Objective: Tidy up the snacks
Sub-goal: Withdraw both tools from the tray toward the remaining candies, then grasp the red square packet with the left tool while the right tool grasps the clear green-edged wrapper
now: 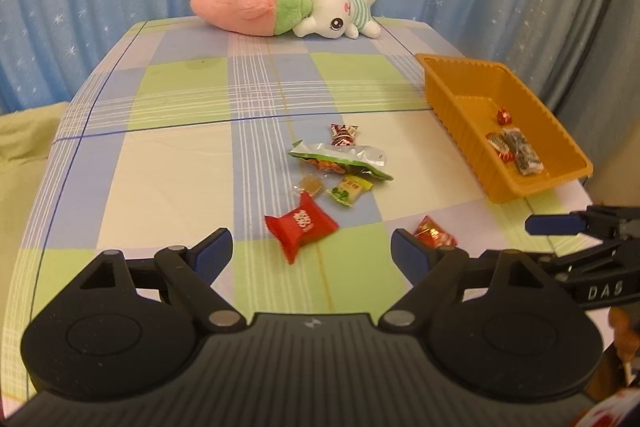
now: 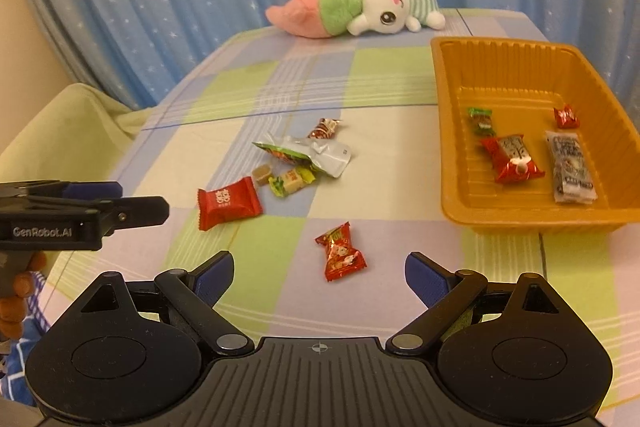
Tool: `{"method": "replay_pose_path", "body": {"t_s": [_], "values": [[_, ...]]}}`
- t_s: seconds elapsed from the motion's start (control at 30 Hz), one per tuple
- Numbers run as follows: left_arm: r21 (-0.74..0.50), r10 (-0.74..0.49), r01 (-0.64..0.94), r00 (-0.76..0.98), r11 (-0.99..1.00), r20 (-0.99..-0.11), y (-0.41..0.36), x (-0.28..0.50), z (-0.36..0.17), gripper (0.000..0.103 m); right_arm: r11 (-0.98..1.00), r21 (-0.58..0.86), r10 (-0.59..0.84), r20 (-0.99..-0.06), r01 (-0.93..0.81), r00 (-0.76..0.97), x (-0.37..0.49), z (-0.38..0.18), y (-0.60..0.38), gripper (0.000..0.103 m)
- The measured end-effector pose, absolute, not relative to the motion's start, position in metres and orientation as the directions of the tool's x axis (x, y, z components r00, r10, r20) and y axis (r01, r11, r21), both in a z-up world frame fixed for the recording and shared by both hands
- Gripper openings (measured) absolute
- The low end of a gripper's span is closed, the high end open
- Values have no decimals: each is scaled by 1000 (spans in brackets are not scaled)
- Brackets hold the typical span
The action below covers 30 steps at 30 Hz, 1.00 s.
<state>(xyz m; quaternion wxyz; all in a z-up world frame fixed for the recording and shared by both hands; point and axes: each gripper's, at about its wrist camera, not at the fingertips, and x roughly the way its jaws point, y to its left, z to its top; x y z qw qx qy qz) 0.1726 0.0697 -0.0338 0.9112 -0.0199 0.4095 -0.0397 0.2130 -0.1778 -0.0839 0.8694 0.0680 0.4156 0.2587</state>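
Loose snacks lie mid-table: a red pillow packet (image 1: 301, 223) (image 2: 228, 201), a small red candy (image 1: 434, 237) (image 2: 341, 251), a green-and-silver bag (image 1: 340, 159) (image 2: 306, 154), a yellow-green candy (image 1: 349, 190) (image 2: 291, 181), a brown cube candy (image 1: 311, 185) (image 2: 262, 173) and a brown-red candy (image 1: 343, 135) (image 2: 325, 127). The orange tray (image 1: 444, 95) (image 2: 452, 163) at the right holds several wrapped snacks. My left gripper (image 1: 311, 253) is open and empty, just short of the red packet. My right gripper (image 2: 319, 277) is open and empty, the small red candy just beyond its fingertips.
A plush rabbit with a pink-and-green carrot (image 1: 288, 5) (image 2: 356, 5) lies at the table's far edge before a blue curtain. The table has a checked cloth (image 1: 180, 163). A green-covered seat (image 2: 60, 131) stands at the left.
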Motion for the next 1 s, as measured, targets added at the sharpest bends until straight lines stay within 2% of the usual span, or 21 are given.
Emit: {"method": "replay_pose_path", "body": {"t_s": [0.43, 0.63, 0.83, 1.0], "values": [[154, -75, 284, 656, 946, -751, 66, 207, -74, 82, 910, 339, 415, -721, -241, 554, 205, -92, -181, 92], [207, -90, 383, 628, 900, -773, 60, 229, -92, 80, 925, 335, 374, -733, -177, 568, 203, -91, -190, 92], [190, -124, 444, 587, 875, -800, 54, 244, -104, 67, 934, 338, 342, -745, -118, 572, 202, -92, -201, 92], [164, -143, 466, 555, 869, -819, 52, 252, -109, 48, 935, 341, 331, -753, -94, 569, 204, -93, -204, 92]]}}
